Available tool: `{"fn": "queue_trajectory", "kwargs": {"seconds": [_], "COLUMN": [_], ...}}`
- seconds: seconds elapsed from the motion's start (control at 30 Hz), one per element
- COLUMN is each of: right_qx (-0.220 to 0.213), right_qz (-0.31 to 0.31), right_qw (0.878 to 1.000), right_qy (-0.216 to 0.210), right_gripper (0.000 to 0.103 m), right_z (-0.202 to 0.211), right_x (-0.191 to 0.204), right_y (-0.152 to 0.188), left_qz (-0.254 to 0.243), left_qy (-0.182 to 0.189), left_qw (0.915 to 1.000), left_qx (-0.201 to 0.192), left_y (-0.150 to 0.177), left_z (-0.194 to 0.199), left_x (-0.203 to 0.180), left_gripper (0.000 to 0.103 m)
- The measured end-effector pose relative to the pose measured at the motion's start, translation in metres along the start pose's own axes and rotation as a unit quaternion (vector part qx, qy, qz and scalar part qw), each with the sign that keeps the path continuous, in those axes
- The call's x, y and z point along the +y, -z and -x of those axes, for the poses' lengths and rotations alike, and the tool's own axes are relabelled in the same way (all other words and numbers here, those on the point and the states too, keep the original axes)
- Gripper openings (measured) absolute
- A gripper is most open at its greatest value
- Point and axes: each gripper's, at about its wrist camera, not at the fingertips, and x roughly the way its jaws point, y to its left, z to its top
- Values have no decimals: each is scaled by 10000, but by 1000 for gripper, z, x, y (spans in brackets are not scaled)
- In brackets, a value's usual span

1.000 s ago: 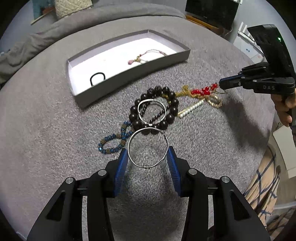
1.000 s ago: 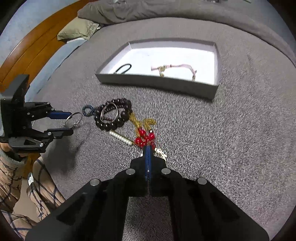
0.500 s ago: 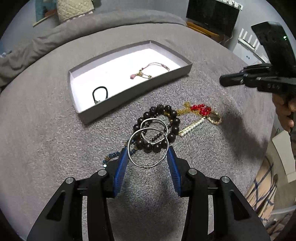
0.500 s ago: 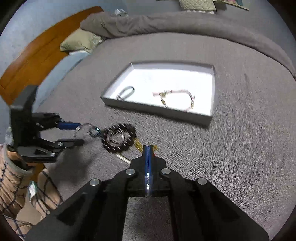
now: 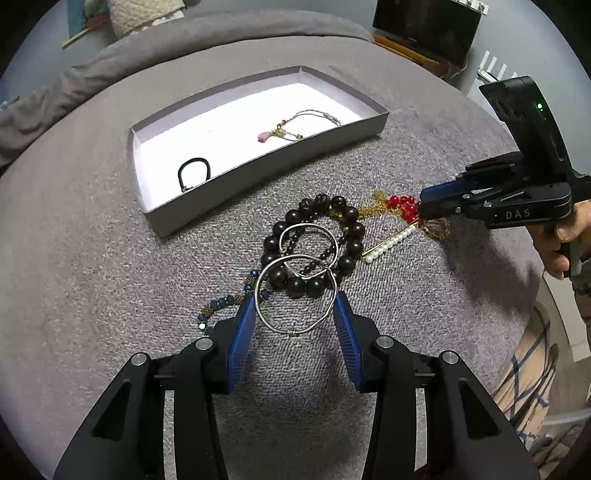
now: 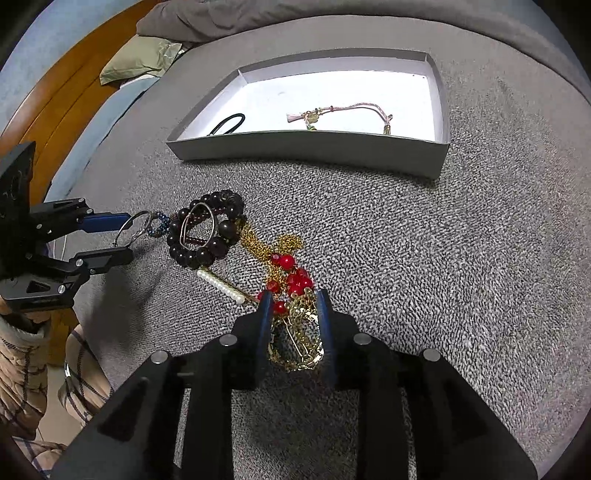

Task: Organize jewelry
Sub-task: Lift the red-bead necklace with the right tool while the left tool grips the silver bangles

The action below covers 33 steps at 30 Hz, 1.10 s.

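Observation:
My left gripper (image 5: 295, 314) is shut on a silver wire bangle (image 5: 295, 293) and holds it over the grey bed cover. Beyond it lies a dark bead bracelet (image 5: 314, 243) with a second silver ring (image 5: 308, 245) on it, and a blue bead strand (image 5: 218, 306). My right gripper (image 6: 293, 306) is open, its jaws on either side of a gold chain with red beads (image 6: 291, 280). A pearl pin (image 6: 221, 284) lies beside it. The open grey box (image 6: 310, 151) holds a black hair tie (image 6: 229, 123) and a pink cord bracelet (image 6: 343, 112).
The bed cover (image 6: 461, 277) is a grey knit surface. A wooden headboard (image 6: 62, 92) and a green pillow (image 6: 136, 59) lie at the far left in the right wrist view. A dark screen (image 5: 424, 26) stands beyond the bed.
My right gripper was shut and lifted off the chain; now it is open and low, straddling the chain. My left gripper still holds the bangle and has drifted over the bead bracelet.

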Motion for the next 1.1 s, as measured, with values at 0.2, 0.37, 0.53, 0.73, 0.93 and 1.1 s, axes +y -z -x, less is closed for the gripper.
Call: {"fn": "queue_trajectory", "kwargs": {"seconds": [0.2, 0.37, 0.53, 0.73, 0.93, 1.1], "right_qx": [-19, -168, -360, -622, -942, -1205], "right_qz": [5, 54, 63, 50, 28, 9], "right_qw": [9999, 9998, 9993, 9979, 9953, 9924], "right_qy": [-104, -132, -116, -152, -208, -246], "right_gripper": [15, 9, 9, 8, 8, 8], "right_z": [-2, 6, 18, 38, 61, 79], "right_x": [1, 4, 6, 7, 8, 8], "right_y": [-1, -4, -6, -11, -26, -44], "left_qz": [-5, -2, 24, 18, 34, 74], "left_qy": [14, 2, -7, -23, -75, -142], "left_qw": [10000, 10000, 9999, 9999, 9998, 9996], "left_qx": [-15, -39, -106, -139, -188, -234], "left_y": [0, -2, -4, -6, -17, -36], "left_z": [-2, -2, 1, 4, 7, 8], "left_x": [-1, -2, -1, 0, 4, 12], "left_gripper": [45, 45, 45, 45, 45, 45]}}
